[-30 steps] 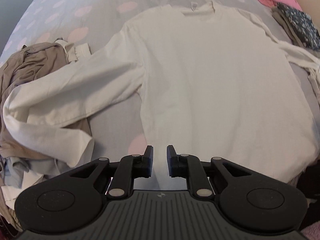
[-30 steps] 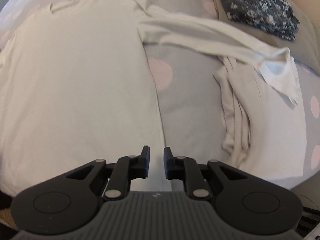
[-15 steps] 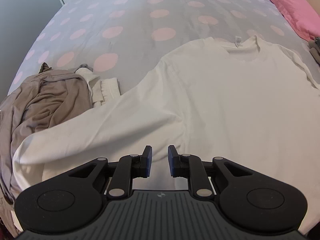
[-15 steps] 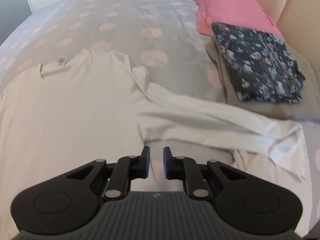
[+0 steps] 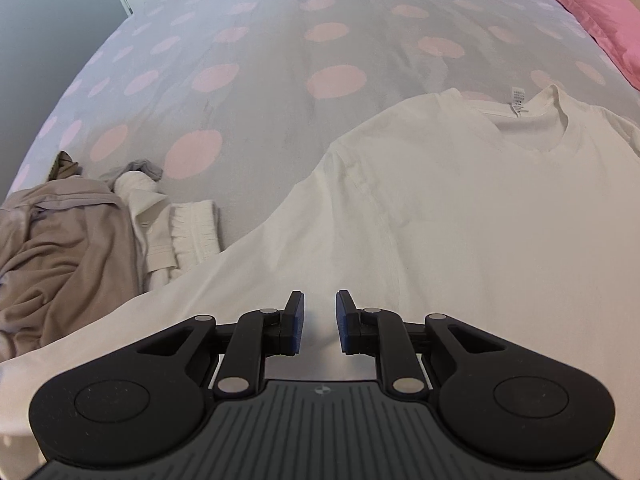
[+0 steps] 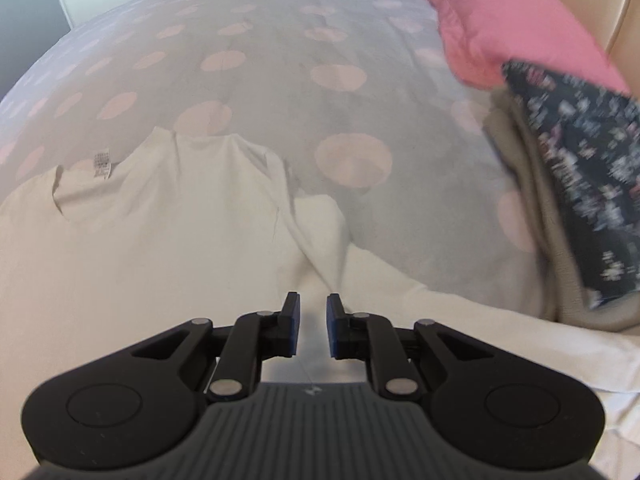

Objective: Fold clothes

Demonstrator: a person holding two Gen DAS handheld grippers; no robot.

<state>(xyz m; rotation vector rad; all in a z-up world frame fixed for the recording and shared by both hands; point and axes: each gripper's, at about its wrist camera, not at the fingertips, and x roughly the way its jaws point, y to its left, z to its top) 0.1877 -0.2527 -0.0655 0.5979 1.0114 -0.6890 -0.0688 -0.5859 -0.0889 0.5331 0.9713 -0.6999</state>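
Observation:
A white long-sleeved shirt [image 5: 460, 216] lies flat, front down, on the bed, its neck label [image 5: 518, 101] pointing away from me. My left gripper [image 5: 320, 312] hovers above the shirt's left armpit, where the sleeve meets the body. Its jaws stand a narrow gap apart with nothing between them. In the right wrist view the same shirt [image 6: 160, 240] fills the lower left, and its right sleeve [image 6: 460, 320] runs off to the right. My right gripper [image 6: 313, 314] hangs over the right armpit, slightly open and empty.
The bed has a grey cover with pink dots [image 5: 336, 80]. A crumpled tan garment [image 5: 68, 240] and white pieces [image 5: 192, 232] lie at the left. A pink pillow [image 6: 512, 20] and a folded dark floral garment [image 6: 580, 168] on a beige one [image 6: 532, 216] sit at the right.
Both grippers have travelled from the shirt's hem up along its sides to the armpits and come lower. Their jaw gaps look the same.

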